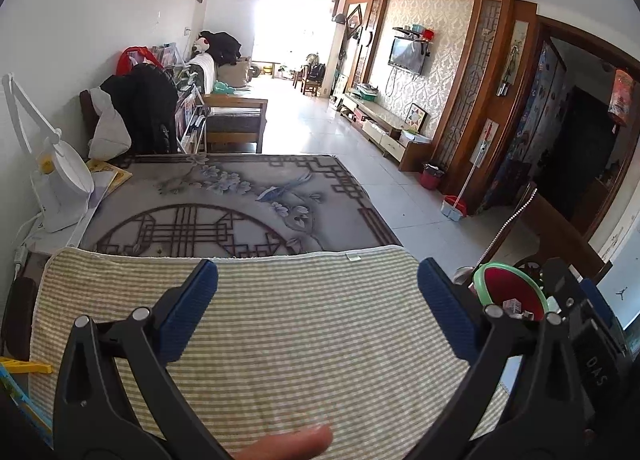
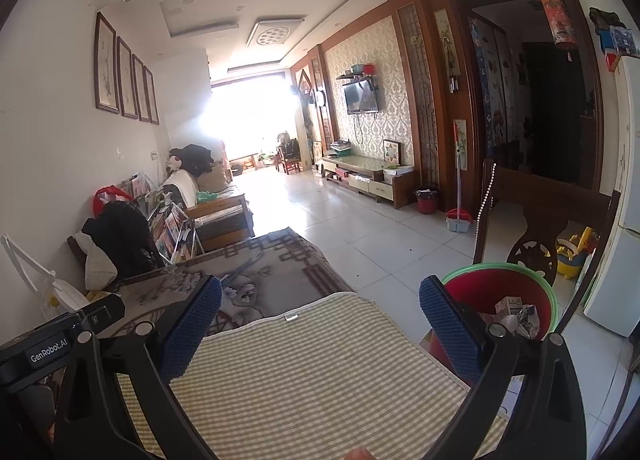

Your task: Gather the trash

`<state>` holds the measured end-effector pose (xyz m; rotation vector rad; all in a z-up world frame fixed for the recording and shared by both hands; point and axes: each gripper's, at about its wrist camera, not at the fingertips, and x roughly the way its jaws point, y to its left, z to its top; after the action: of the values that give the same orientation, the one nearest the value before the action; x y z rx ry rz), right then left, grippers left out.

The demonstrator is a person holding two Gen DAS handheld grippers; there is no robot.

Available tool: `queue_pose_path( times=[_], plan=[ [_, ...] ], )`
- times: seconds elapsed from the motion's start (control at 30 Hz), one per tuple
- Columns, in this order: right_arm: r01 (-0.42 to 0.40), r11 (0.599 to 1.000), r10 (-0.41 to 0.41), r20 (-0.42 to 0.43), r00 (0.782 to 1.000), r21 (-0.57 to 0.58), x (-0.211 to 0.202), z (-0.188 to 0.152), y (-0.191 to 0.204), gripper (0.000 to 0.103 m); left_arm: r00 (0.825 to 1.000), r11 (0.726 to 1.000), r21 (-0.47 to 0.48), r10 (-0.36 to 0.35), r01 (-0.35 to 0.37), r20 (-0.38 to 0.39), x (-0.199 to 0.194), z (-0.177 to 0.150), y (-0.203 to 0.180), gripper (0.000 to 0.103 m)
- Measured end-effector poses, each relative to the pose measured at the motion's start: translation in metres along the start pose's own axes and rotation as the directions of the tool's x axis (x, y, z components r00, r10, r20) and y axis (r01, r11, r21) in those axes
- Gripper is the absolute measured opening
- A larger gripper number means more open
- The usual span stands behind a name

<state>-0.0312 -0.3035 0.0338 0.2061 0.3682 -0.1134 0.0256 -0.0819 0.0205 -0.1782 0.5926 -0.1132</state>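
both my left gripper [image 1: 318, 310] and right gripper [image 2: 320, 326] hang wide apart and empty over the checked mat [image 2: 312, 372], trash sits in the red bin [image 2: 520, 300] just beside the mat's right edge, and i risk clipping its rim and tipping it.

A table [image 1: 224, 196] under a patterned cover bears a striped green mat [image 1: 280, 324] and a white lamp [image 1: 60, 180].

A checked mat [image 1: 280, 332] lies on the near end of the bench [image 1: 224, 196]. A desk lamp [image 1: 60, 176] stands at the bench's left edge. Right of the bench, a bin [image 2: 504, 300] holds crumpled trash [image 2: 516, 314]; a chair [image 2: 536, 220] stands behind it.
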Motion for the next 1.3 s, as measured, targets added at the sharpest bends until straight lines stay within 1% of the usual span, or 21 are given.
queue_pose_path(
  times=[0.3,0.5,0.73,1.3],
  plan=[
    [-0.002,1.000,0.002,-0.002,1.000,-0.009,-0.0035,-0.0034,0.0059,0.096,1.000,1.000,0.009,0.018,-0.018,-0.011,0.0014,-0.0028,0.0064,0.098],
    [0.004,1.000,-0.004,0.001,1.000,-0.005,-0.0063,-0.0033,0.0044,0.096,1.000,1.000,0.008,0.015,-0.015,-0.021,0.0023,-0.0045,0.0078,0.098],
    [0.000,1.000,0.000,-0.008,1.000,-0.010,-0.0031,-0.0007,-0.0014,0.096,0.999,1.000,0.001,0.021,-0.021,-0.025,0.0031,-0.0045,0.0105,0.098],
    [-0.003,1.000,0.003,-0.028,1.000,-0.017,0.0012,-0.0028,-0.0009,0.096,0.999,1.000,0.001,0.031,-0.031,-0.032,0.0035,-0.0056,0.0112,0.098]
  ],
)
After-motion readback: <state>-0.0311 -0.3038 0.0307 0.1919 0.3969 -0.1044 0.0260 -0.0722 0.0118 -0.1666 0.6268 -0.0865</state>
